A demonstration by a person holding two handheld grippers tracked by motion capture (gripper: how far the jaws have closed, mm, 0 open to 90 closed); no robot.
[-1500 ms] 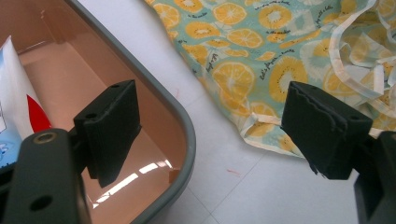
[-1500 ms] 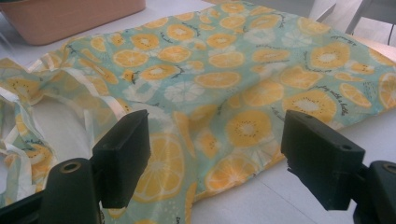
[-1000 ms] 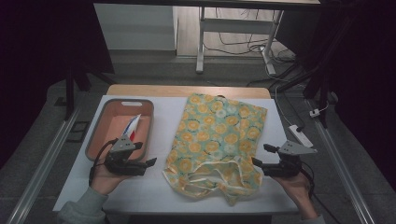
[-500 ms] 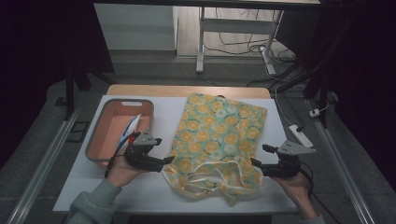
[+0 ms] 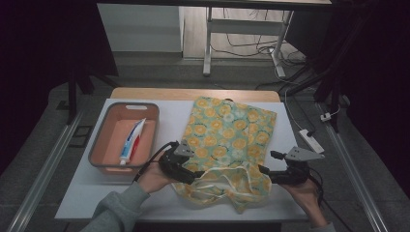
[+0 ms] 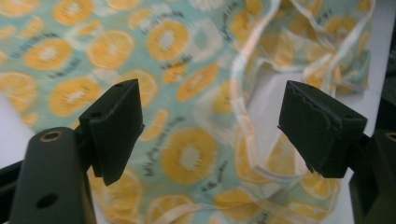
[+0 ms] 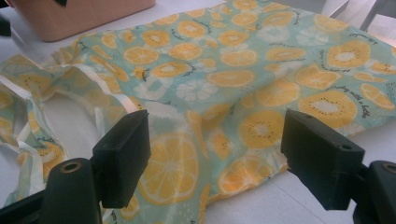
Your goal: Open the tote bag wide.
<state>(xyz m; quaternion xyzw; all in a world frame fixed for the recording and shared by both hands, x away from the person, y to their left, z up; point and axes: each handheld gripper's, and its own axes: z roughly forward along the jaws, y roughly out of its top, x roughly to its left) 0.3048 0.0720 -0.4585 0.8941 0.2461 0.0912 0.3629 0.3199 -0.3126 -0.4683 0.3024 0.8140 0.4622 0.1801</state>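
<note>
One pink tray [image 5: 99,145] at the left of the white surface [image 5: 169,116], with one toothpaste tube [image 5: 132,141] lying inside. One fruit-print cloth bag [image 5: 227,135] spread flat right of the tray, mouth gaping at the near edge, pale handles [image 5: 227,181] slack around the opening. Two grippers: left gripper [image 5: 189,175] at the mouth's left rim, jaws apart over the fabric, clamping nothing; right gripper [image 5: 265,170] at the mouth's right rim, jaws likewise apart, fabric lying between and below them.
</note>
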